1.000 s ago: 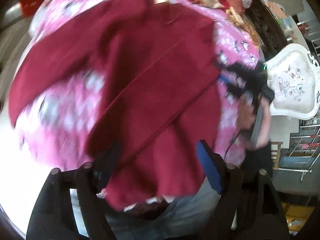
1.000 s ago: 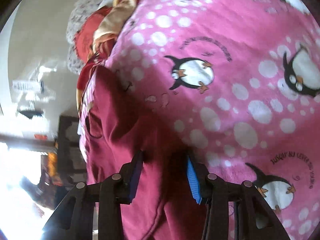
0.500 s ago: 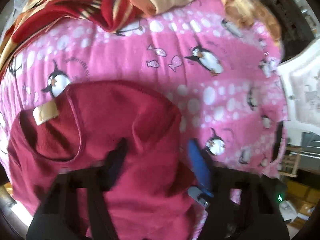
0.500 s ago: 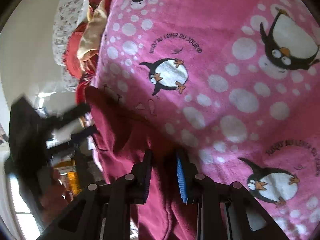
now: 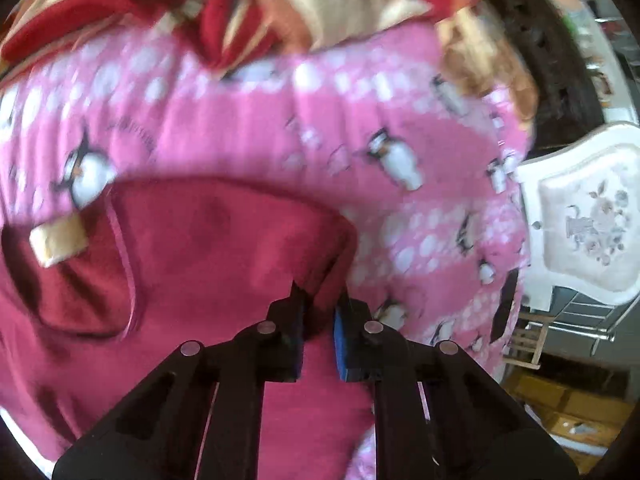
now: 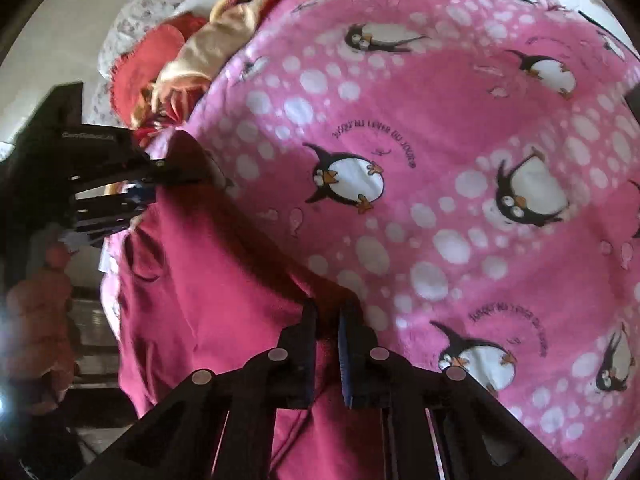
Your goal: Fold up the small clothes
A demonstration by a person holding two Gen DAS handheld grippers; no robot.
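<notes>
Pink fleece blanket (image 6: 460, 152) printed with penguins and white dots fills most of both views; it is the working surface. Rumpled red and gold patterned bedding (image 5: 248, 8) is heaped along the top of the left wrist view, and the same heap sits at upper left in the right wrist view. A white ornate chair back with a floral panel (image 5: 588, 216) shows at the right edge of the left view, beyond the blanket's edge.

The dark red soft knit garment (image 5: 200, 264) lies on the blanket in the lower left of the left view, neck opening at far left with a tan label (image 5: 58, 238) inside it. Left view is blurred.

My left gripper (image 5: 319, 312) sits at lower centre of its frame, jaws narrow, pinching a raised fold at the garment's right edge between the blue pads (image 5: 341, 332).

In the right wrist view the garment runs down the left half of the frame. My right gripper (image 6: 328, 330) is at lower centre, jaws nearly together, clamped on the garment's edge where it meets the blanket. The left gripper also appears at mid left of this frame, at the garment's far corner.
</notes>
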